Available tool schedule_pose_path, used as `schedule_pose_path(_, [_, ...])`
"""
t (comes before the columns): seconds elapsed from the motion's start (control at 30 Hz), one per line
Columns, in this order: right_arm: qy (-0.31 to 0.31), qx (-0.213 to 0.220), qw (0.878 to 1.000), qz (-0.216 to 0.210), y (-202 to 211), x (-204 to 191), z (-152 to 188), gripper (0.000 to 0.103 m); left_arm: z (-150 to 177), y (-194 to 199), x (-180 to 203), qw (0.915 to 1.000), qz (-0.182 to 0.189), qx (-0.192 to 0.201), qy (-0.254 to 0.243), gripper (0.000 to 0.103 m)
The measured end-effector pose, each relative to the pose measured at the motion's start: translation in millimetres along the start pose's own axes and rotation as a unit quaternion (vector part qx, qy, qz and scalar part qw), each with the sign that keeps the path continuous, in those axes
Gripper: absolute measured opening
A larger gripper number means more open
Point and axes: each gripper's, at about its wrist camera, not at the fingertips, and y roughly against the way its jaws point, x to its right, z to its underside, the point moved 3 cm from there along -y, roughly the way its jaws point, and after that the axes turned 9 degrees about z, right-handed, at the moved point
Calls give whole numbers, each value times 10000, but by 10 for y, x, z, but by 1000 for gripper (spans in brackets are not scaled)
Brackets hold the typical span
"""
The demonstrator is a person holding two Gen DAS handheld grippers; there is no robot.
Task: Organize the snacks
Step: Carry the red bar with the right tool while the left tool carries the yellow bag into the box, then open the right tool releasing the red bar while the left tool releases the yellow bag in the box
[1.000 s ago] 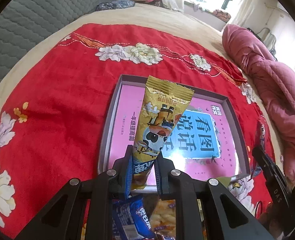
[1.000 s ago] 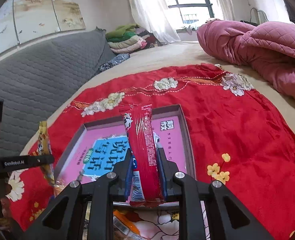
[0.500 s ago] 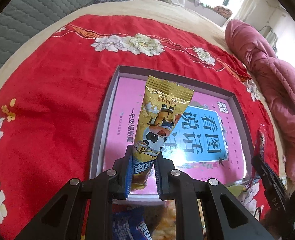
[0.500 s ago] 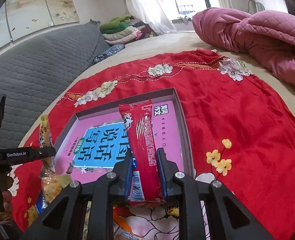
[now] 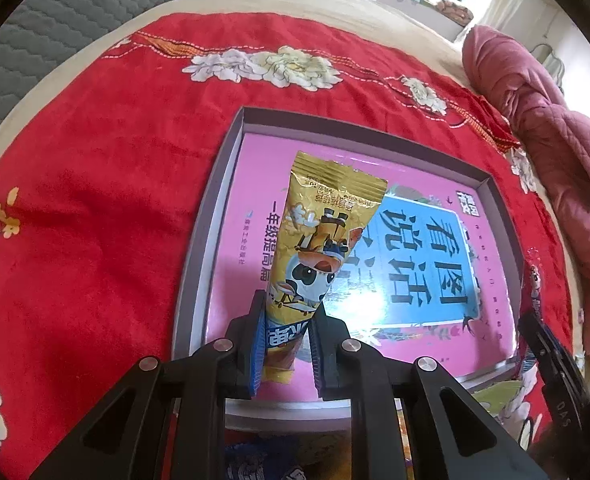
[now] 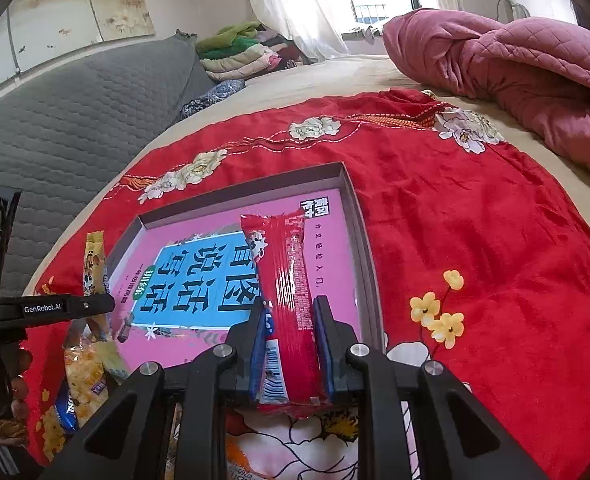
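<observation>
Grey rims of the shallow cardboard tray (image 5: pixel 199 248) frame pink room at frame centre; left gripper (image 5: pixel 285 344) clamps a gold foil snack packet (image 5: pixel 323 248), right gripper (image 6: pixel 289 344) clamps a red plastic snack stick (image 6: pixel 287 280); only the right view shows loose snack bags (image 6: pixel 83 376) at lower left.

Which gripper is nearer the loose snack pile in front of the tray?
Left. The left gripper, holding the yellow snack, hangs right over the pile; the right gripper, holding the red snack, sits off to the side.
</observation>
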Motion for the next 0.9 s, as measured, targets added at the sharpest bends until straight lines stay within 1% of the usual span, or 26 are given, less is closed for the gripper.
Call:
schedule_pose_path(0.2, [22,-43,9999,125,-47,19,25,23,3,-49,-32,10000,-35,-52,77,19])
schedule_pose_path(0.43, [-49,-27,9998,215,-62,89,26,23,9,-60,-32,9999,-125,-44,18,19])
schedule_pose_path(0.9, [-112,2,9990,434,-61,189,4,24,37,-103,-53,9996,-200,-163,67,19])
